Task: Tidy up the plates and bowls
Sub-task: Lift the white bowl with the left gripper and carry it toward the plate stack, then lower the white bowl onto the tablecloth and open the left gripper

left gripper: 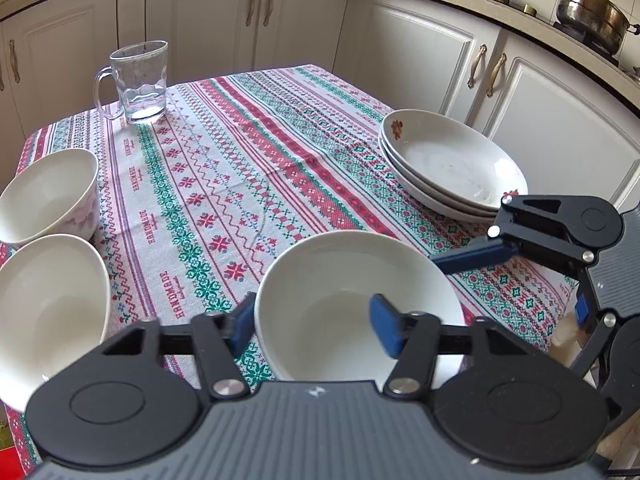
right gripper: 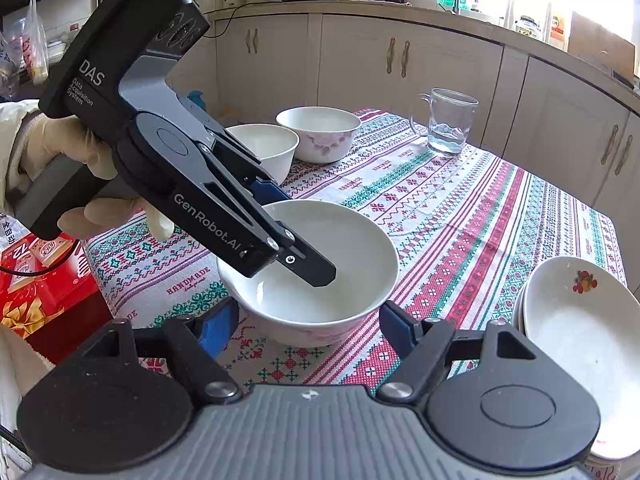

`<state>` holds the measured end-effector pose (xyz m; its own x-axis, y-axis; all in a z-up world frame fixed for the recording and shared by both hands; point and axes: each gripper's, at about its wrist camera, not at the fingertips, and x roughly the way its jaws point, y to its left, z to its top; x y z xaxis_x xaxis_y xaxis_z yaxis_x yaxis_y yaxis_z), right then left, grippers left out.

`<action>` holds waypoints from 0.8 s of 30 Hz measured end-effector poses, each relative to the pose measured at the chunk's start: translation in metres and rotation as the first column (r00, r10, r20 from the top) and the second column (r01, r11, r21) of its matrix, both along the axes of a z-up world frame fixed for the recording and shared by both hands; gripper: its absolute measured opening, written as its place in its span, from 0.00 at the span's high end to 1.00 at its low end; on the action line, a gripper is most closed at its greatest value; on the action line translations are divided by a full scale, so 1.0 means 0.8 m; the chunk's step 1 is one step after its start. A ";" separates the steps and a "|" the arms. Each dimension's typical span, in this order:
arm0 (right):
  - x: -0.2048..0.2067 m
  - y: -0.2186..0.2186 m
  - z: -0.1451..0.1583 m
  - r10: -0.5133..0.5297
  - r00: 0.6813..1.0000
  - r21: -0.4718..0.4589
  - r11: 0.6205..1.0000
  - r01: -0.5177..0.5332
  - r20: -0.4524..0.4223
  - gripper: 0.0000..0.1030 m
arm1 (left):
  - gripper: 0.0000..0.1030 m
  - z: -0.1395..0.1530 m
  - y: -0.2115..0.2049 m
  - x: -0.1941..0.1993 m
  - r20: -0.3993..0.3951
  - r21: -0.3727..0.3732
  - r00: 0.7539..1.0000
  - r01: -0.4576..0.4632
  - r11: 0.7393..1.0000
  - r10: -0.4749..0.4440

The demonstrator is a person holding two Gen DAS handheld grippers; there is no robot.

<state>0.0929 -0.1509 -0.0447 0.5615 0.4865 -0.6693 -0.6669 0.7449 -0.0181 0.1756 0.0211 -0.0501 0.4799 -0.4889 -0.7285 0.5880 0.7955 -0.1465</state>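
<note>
A white bowl (left gripper: 340,280) (right gripper: 320,304) sits on the patterned tablecloth near the front edge. My left gripper (left gripper: 313,328) (right gripper: 296,236) is open and straddles the bowl's near rim, one blue finger (left gripper: 386,328) inside and the other outside the wall. My right gripper (right gripper: 308,326) (left gripper: 508,284) is open too, its fingers on either side of the bowl's lower wall, not pressing on it. Two more white bowls (left gripper: 48,196) (left gripper: 48,304) stand together at the left. A stack of three flowered plates (left gripper: 452,160) (right gripper: 580,320) lies at the right.
A glass mug (left gripper: 140,80) (right gripper: 450,124) stands at the table's far corner. A gloved hand (right gripper: 80,148) holds the left gripper's handle. Kitchen cabinets (left gripper: 304,20) ring the table. A red box (right gripper: 36,280) lies below the table's left edge.
</note>
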 end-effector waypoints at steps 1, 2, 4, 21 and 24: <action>0.000 0.000 0.001 0.000 1.000 0.008 1.000 0.000 0.003 0.06 | 0.13 0.002 0.001 -0.002 0.016 -0.003 1.000 -0.004 1.000 0.004; -0.001 -0.001 0.003 -0.003 1.000 0.019 1.000 0.003 0.006 0.00 | 0.10 0.004 0.003 -0.004 0.039 -0.006 0.999 -0.010 1.000 0.011; -0.002 -0.004 0.007 0.005 1.000 0.060 0.998 -0.005 0.004 0.00 | 0.09 0.008 0.005 -0.008 0.064 -0.002 0.998 -0.014 1.000 0.014; -0.001 0.002 0.025 -0.038 0.999 -0.011 0.999 0.038 0.013 0.00 | 0.08 0.027 0.049 -0.055 0.134 -0.008 0.987 -0.091 0.996 0.092; 0.002 0.003 0.030 -0.033 0.999 -0.027 0.999 0.034 0.010 0.00 | 0.08 0.024 0.061 -0.060 0.125 -0.006 0.986 -0.107 0.994 0.107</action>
<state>0.0947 -0.1486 -0.0207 0.5837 0.4494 -0.6763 -0.6414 0.7659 -0.0446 0.1277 0.0702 -0.0310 0.6169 -0.4291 -0.6598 0.5133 0.8549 -0.0761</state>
